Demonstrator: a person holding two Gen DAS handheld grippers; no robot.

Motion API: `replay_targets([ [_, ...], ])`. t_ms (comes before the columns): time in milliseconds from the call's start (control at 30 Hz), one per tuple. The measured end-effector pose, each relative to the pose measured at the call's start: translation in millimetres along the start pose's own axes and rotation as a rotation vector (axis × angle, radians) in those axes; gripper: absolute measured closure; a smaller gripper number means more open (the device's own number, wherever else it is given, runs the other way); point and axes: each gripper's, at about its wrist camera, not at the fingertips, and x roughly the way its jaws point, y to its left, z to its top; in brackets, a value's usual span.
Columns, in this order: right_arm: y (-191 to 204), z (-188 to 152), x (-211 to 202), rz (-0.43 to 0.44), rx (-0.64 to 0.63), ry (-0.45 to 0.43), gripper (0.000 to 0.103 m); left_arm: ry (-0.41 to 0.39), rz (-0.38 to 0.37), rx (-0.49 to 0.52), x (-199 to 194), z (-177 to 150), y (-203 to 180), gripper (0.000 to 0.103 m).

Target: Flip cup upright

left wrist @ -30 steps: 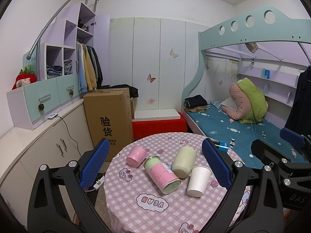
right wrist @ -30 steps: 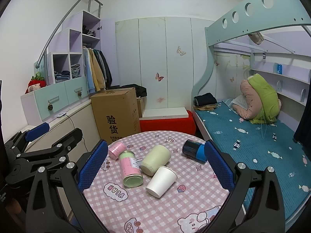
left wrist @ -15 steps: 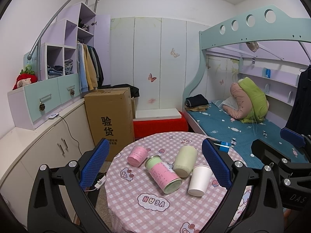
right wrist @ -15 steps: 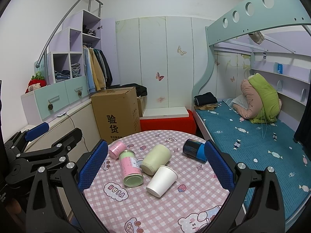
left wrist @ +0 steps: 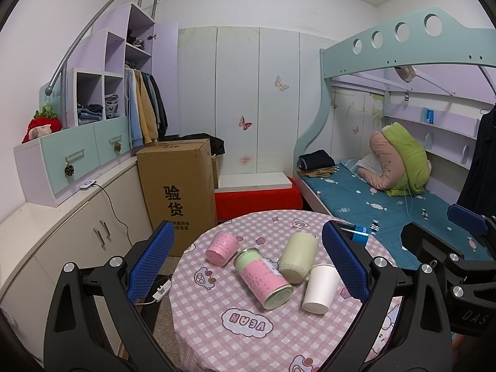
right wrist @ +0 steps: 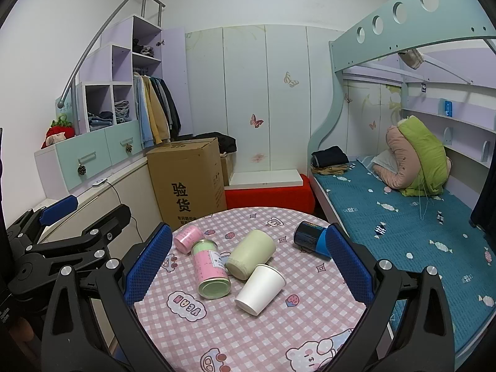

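A white paper cup (left wrist: 321, 288) (right wrist: 260, 289) lies on its side on the round pink checked table (left wrist: 217, 322) (right wrist: 310, 319). Beside it lie a pale green cup (left wrist: 299, 257) (right wrist: 251, 254), a pink-and-green canister (left wrist: 263, 277) (right wrist: 210, 268), a small pink cup (left wrist: 221, 248) (right wrist: 187, 238) and a dark blue can (right wrist: 311, 237). My left gripper (left wrist: 248, 263) is open and empty, held above the table's near side. My right gripper (right wrist: 248, 263) is open and empty, also short of the cups.
A cardboard box (left wrist: 178, 189) stands behind the table on the left, next to a low cabinet (left wrist: 77, 229). A bunk bed (left wrist: 387, 198) runs along the right. A red bench (left wrist: 257, 198) sits behind the table.
Both views have crept slightly closer to the table. The cups and cans have not moved. Both grippers stay open.
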Motion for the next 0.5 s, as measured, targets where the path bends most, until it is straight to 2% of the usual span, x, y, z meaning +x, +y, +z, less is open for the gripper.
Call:
replay_targets([
  [500, 1.4, -1.9, 2.4, 0.003, 0.004, 0.003, 0.007, 0.000, 0.003, 0.002, 0.2, -1.0, 2.1, 0.007],
])
